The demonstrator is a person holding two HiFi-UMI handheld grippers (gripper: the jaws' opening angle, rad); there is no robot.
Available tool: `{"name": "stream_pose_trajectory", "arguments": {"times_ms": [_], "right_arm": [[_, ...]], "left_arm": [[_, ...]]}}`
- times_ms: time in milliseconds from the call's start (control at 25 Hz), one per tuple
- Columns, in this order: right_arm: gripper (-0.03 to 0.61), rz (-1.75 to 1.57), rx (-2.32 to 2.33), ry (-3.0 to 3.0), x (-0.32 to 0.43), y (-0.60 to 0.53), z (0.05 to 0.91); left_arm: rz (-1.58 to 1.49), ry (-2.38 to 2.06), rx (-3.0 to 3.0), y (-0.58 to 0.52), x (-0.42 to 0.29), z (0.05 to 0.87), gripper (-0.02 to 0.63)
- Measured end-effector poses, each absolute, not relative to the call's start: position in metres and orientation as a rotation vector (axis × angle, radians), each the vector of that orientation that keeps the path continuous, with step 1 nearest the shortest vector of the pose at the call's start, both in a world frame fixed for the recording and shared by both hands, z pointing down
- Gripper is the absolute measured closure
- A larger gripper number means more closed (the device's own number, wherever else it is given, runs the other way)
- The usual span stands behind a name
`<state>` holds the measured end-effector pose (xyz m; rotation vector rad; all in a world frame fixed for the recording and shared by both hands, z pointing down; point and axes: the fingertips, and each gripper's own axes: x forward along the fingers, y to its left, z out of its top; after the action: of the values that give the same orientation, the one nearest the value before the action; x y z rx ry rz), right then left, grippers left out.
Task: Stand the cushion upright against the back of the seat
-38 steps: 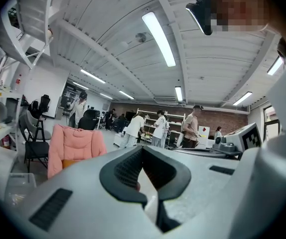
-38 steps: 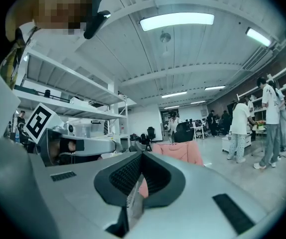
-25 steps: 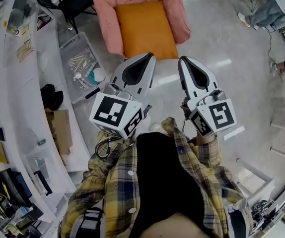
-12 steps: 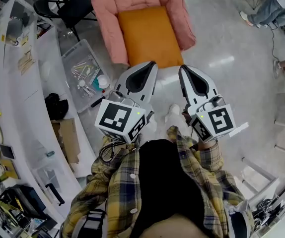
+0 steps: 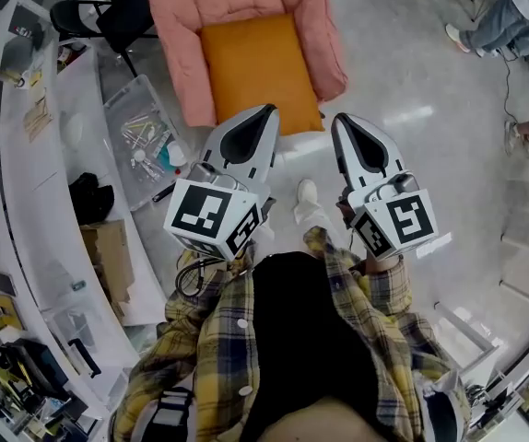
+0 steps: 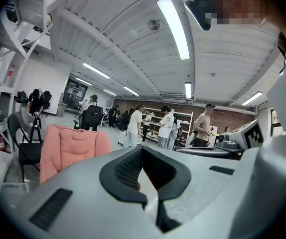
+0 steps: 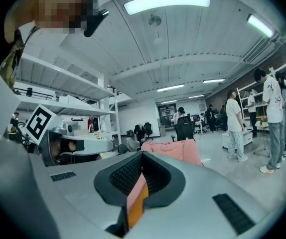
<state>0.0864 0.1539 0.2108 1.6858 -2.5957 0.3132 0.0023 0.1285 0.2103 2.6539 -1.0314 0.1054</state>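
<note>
An orange cushion [image 5: 257, 67] lies flat on the seat of a pink padded armchair [image 5: 179, 81]. In the head view my left gripper [image 5: 264, 110] hangs shut just in front of the cushion's front edge, and my right gripper [image 5: 346, 120] is shut beside the chair's right front corner. Neither holds anything. The left gripper view has its closed jaws [image 6: 142, 151] level, with the pink chair [image 6: 68, 146] ahead to the left. In the right gripper view the closed jaws [image 7: 142, 156] point at the chair [image 7: 175, 151], and a strip of the orange cushion [image 7: 138, 205] shows through the slit.
A clear plastic bin [image 5: 145, 132] of small items sits on the floor left of the chair, beside a black chair [image 5: 108, 17] and a long white bench [image 5: 25, 155]. A cardboard box [image 5: 108, 247] lies near my left. My shoe [image 5: 308, 191] is between the grippers. People stand at right [image 5: 513, 7].
Both grippers, still shut, have come forward to the chair's front edge. The chair has shifted left in the head view, and a shoe has stepped in between the grippers.
</note>
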Motion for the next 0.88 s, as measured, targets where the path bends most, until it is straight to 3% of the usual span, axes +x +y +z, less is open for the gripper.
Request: {"name": "stream_pose_trajectory", "arguments": {"times_ms": [440, 680, 880], "right_arm": [[0.56, 0.24, 1.467, -2.704, 0.149, 0.121, 0.204], [0.56, 0.321, 1.336, -2.732, 0.147, 0.092, 0.231], [0.56, 0.422, 1.233, -2.743, 0.099, 0.068, 0.257]], "left_arm": [[0.054, -1.204, 2.622, 0.103, 0.073, 0.2, 0.609], [0.135, -1.37, 2.478, 0.087, 0.047, 0.225, 0.61], [0.187, -1.449, 2.361, 0.074, -0.008, 0.253, 0.609]]}}
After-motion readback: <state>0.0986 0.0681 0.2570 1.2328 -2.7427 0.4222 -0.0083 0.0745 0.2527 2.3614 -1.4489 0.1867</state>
